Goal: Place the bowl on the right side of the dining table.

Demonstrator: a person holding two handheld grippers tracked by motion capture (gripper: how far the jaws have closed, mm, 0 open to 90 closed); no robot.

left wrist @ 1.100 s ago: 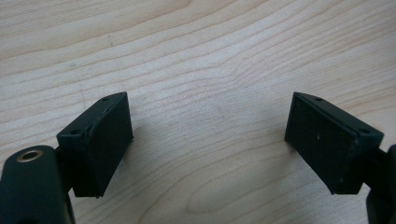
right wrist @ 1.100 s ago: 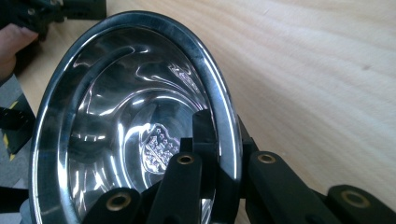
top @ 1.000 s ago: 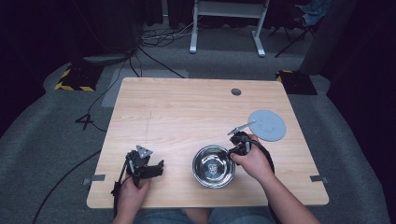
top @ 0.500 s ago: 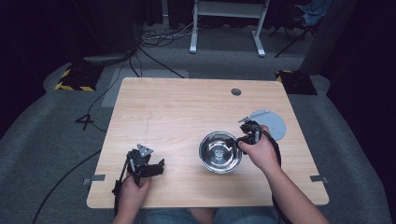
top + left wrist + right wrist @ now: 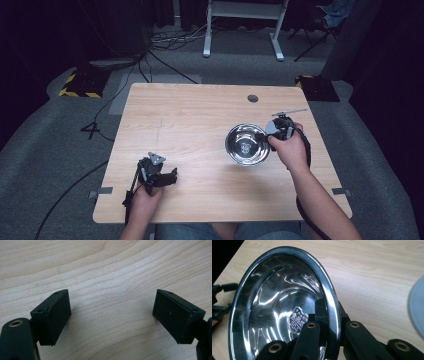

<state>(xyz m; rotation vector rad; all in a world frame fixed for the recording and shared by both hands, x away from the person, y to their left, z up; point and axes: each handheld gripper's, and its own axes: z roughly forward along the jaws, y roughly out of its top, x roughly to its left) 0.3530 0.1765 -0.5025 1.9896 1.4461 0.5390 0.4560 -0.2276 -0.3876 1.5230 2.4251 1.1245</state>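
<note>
Right gripper (image 5: 329, 322) pinching steel bowl (image 5: 282, 305) rim (seemingly lifted), left gripper (image 5: 111, 315) spread wide.

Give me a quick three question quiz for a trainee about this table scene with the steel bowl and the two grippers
1. True or false: the right gripper is clamped on the rim of the steel bowl.
2. How do the jaws of the left gripper stand? A) shut on a spoon B) open, nothing between them C) shut on the bowl
3. Fill in: in the right gripper view, the bowl is ____ rather than sitting level on the table.

Key:
1. True. One jaw sits inside the bowl and one outside, with the rim between them.
2. B. Bare wood shows between the spread jaws.
3. Tilted. Its open side faces the camera.
</note>
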